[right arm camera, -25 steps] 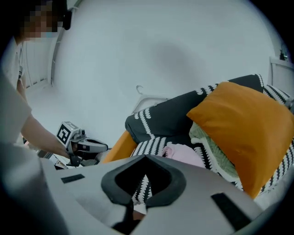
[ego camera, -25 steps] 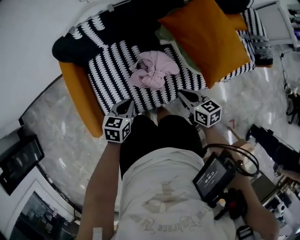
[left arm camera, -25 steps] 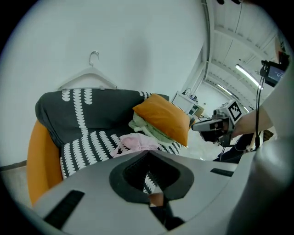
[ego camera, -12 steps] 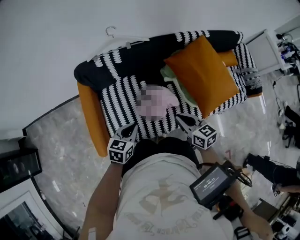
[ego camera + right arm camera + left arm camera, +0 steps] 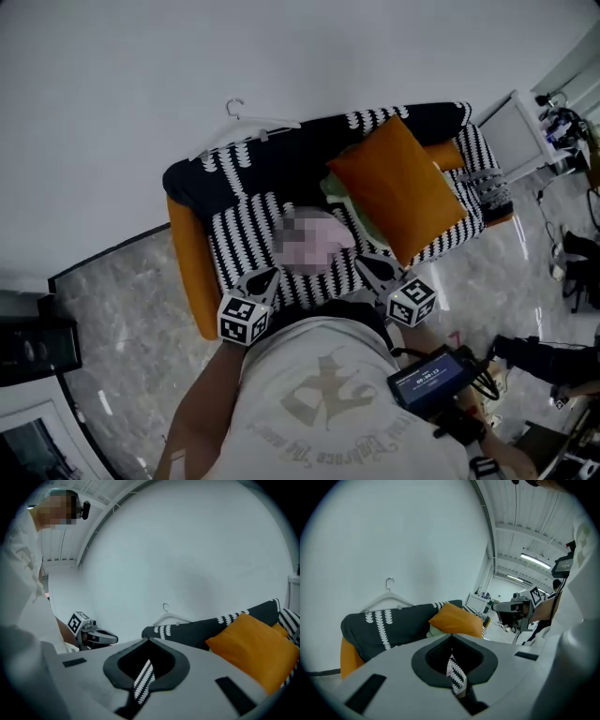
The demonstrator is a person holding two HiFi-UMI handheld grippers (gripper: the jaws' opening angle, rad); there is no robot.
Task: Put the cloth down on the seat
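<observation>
The pink cloth (image 5: 330,236) lies bunched on the black-and-white striped sofa seat (image 5: 239,242), with no gripper touching it. In the head view my left gripper (image 5: 262,278) hovers at the seat's front edge, left of the cloth and a little nearer to me. My right gripper (image 5: 364,265) hangs at the front edge to the cloth's right. Both point toward the sofa with jaws together and nothing between them. The left gripper view shows its shut jaws (image 5: 451,638) over the sofa back (image 5: 393,625). The right gripper (image 5: 147,642) looks the same in its own view.
An orange pillow (image 5: 398,187) leans on the sofa's right half over a pale green cushion (image 5: 339,192). A white hanger (image 5: 251,125) rests on the backrest. An orange armrest (image 5: 187,272) bounds the left side. Marble floor (image 5: 112,309) and equipment (image 5: 544,356) surround me.
The head view has pulled back and up, so the sofa looks smaller and farther. Both grippers have drawn back from the cloth, which stays on the seat.
</observation>
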